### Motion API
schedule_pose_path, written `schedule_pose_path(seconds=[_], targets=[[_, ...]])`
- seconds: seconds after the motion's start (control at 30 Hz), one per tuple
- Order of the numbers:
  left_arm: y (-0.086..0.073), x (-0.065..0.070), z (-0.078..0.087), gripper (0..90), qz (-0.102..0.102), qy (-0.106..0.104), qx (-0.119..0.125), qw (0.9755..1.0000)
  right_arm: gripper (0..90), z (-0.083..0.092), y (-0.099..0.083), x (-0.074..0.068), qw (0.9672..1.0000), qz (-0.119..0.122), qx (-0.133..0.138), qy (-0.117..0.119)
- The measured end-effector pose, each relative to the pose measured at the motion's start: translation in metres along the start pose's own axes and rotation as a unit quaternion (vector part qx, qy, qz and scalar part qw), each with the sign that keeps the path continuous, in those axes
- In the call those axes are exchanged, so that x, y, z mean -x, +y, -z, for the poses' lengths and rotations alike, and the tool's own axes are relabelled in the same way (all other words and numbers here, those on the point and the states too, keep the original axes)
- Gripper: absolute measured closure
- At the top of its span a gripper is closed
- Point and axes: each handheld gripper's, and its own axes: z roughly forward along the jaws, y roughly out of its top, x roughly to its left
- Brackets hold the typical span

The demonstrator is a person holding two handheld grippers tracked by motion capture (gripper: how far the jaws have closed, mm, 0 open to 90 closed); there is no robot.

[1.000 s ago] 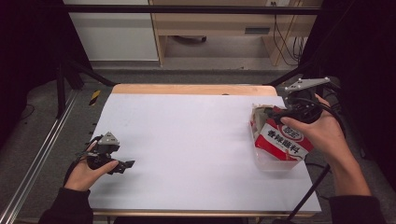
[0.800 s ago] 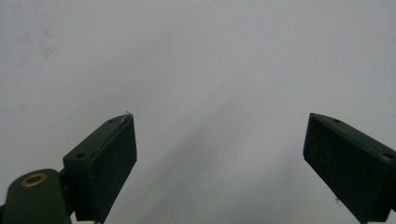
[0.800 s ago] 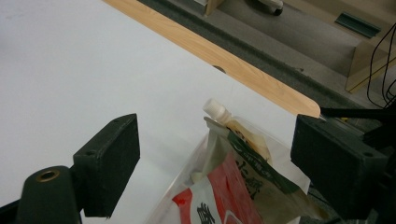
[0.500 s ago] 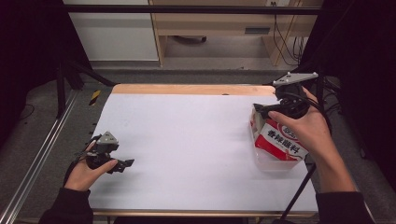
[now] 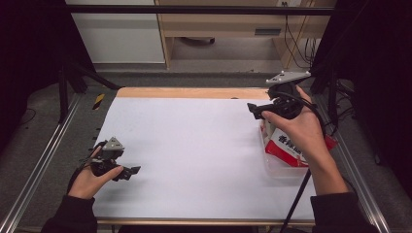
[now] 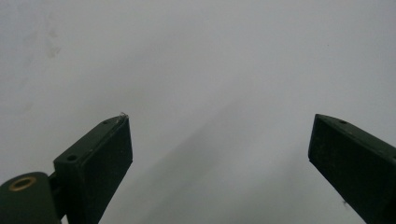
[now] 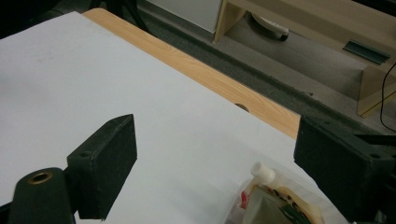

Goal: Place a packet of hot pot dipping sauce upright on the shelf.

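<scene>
A red and white pouch (image 5: 287, 144) with a white screw cap (image 7: 263, 172) lies in a clear plastic tray (image 5: 273, 168) at the table's right side. My right gripper (image 5: 254, 109) hovers just above and to the left of the pouch's top end, with its jaws wide apart and nothing between them (image 7: 215, 121). The cap sits below and between those jaws, untouched. My left gripper (image 5: 131, 171) rests low over the white sheet at the front left. It is open and empty (image 6: 219, 120), facing bare white surface.
A white sheet (image 5: 194, 145) covers most of the table, and a strip of bare wood (image 5: 189, 92) runs along the far edge. Metal rails (image 5: 43, 160) flank both sides. A wooden shelf unit (image 5: 233, 24) stands beyond the table.
My right gripper has lifted off the pouch and moved left toward the far edge. The pouch stays in its tray. The left gripper has not moved.
</scene>
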Motion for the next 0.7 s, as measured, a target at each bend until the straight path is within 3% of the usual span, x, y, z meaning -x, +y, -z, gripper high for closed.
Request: schedule_pose_path(seconds=[0.53, 0.7], targets=[[-0.001, -0.003, 0.000, 5.9, 0.005, 0.004, 0.003, 1.0000, 10.8, -0.030, 0.015, -0.031, 0.9999, -0.003, -0.005, 0.009], [-0.002, -0.003, 0.000, 5.9, 0.005, 0.005, 0.006, 1.0000, 9.7, -0.044, 0.015, -0.048, 0.9994, -0.023, 0.006, 0.023]])
